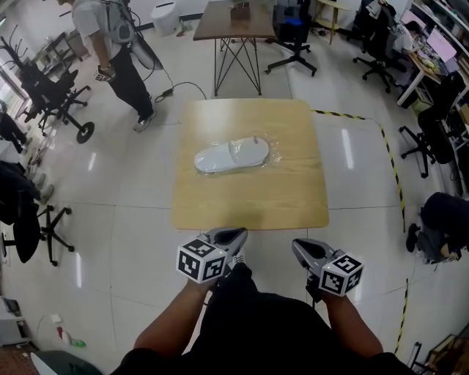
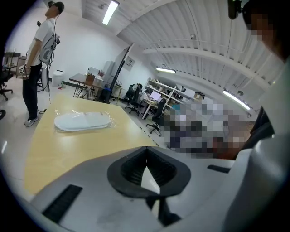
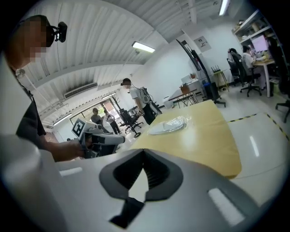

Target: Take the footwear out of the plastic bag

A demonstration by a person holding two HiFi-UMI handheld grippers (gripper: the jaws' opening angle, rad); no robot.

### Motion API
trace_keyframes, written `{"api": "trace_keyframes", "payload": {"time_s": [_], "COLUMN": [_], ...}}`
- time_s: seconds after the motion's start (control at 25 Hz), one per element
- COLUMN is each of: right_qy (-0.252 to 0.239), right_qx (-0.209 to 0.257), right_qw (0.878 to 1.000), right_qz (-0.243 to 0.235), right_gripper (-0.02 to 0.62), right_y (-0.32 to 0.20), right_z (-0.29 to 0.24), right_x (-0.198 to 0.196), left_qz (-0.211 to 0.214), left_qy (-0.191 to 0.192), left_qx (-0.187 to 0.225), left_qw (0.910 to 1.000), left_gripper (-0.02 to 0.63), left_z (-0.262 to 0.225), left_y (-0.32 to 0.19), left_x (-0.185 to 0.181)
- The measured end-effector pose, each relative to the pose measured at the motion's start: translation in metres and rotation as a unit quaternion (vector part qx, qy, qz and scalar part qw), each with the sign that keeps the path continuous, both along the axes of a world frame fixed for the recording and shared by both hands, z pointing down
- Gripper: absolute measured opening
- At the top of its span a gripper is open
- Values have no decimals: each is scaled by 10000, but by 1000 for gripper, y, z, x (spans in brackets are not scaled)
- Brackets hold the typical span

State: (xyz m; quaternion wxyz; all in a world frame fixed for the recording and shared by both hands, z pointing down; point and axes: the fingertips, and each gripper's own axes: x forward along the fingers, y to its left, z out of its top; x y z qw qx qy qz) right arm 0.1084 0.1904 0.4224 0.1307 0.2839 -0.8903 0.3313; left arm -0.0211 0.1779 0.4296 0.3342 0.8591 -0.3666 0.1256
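Note:
A pale grey slipper sealed in a clear plastic bag [image 1: 233,156] lies on the middle of the light wooden table [image 1: 249,201]. Both grippers hang in front of the table's near edge, well short of the bag. My left gripper [image 1: 236,236] is shut with nothing in it, and my right gripper [image 1: 299,247] is likewise shut and empty. In the left gripper view the bagged slipper [image 2: 83,121] rests far ahead on the table [image 2: 59,154], beyond the closed jaws of the left gripper [image 2: 146,158]. The right gripper view has the bag [image 3: 168,125] far off past the right gripper [image 3: 144,161], with the left gripper [image 3: 97,138] to its left.
A person [image 1: 117,51] stands on the floor beyond the table's far left corner. A dark table [image 1: 234,22] stands behind. Office chairs [image 1: 51,95] line the left and right sides. Yellow-black floor tape [image 1: 392,161] runs to the right of the table.

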Motion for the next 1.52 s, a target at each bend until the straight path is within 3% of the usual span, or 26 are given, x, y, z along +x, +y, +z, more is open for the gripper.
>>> {"api": "trace_keyframes", "payload": {"time_s": [0.12,0.28,0.44,0.52,0.68,1.0,1.24,1.4,1.52], "right_qy": [159,334,477,573,730,1396,1721,2101,2451], "right_qx": [-55,-114,-164,-183,-101,222,452,474,438], "right_qw": [9998,9989,9981,9977,9970,9898,9834,9760,9675], "right_qz": [107,298,342,326,234,-197,-344,-325,-432], "right_gripper": [2,2,2,2,2,2,3,18,70], "right_y": [-42,-87,-121,-133,-162,-220,-271,-301,-314], "right_z": [4,7,16,22,33,69,91,116,138], "right_x": [-28,-47,-61,-65,-74,-67,-62,-44,-34], "left_qz": [8,417,363,306,307,225,233,320,522], "left_qy": [171,-430,-757,-603,178,-291,-909,-2063,-2509], "left_qx": [90,55,40,-58,-292,-93,110,321,172], "left_qw": [9998,9982,9965,9977,9989,9993,9955,9774,9665], "left_gripper": [8,8,6,6,6,6,6,8,9], "left_z": [1,20,32,36,39,48,55,73,95], "left_y": [-57,-112,-158,-170,-187,-216,-251,-284,-296], "left_x": [-29,-59,-90,-96,-95,-89,-100,-115,-117]}}
